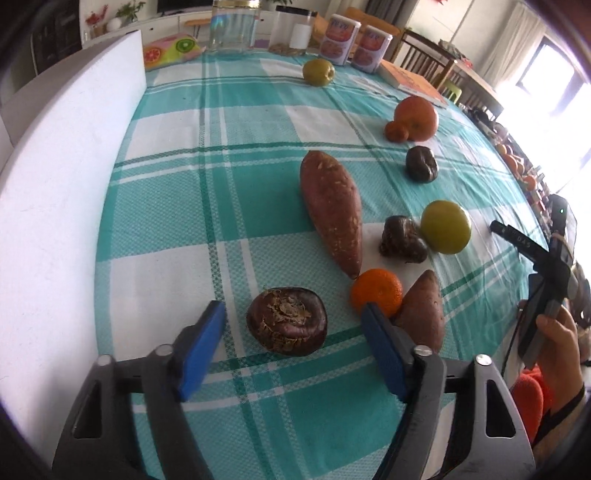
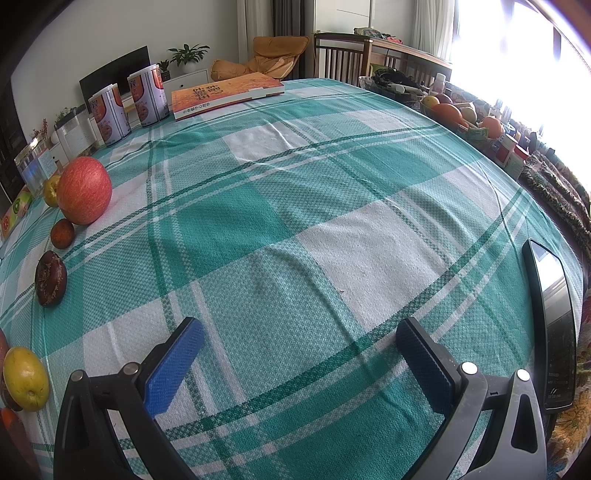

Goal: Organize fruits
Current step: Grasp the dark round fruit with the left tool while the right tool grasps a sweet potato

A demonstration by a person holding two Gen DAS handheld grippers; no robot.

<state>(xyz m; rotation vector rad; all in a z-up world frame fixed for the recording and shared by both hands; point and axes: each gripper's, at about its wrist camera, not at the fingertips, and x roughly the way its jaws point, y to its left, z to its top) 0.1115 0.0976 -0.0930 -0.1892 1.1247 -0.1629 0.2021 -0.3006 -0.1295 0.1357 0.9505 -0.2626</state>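
Observation:
My left gripper is open, its blue pads either side of a dark brown water chestnut on the checked cloth, not touching it. Beyond lie a long sweet potato, a tangerine, a smaller sweet potato, two more dark chestnuts, a green fruit, a red apple with a small orange, and a far green fruit. My right gripper is open and empty over bare cloth; the apple, a chestnut and a green fruit lie to its left.
A white foam board walls the left side. Jars, two tins and an orange book stand at the table's far edge. A phone lies at the right. A fruit basket sits beyond the table.

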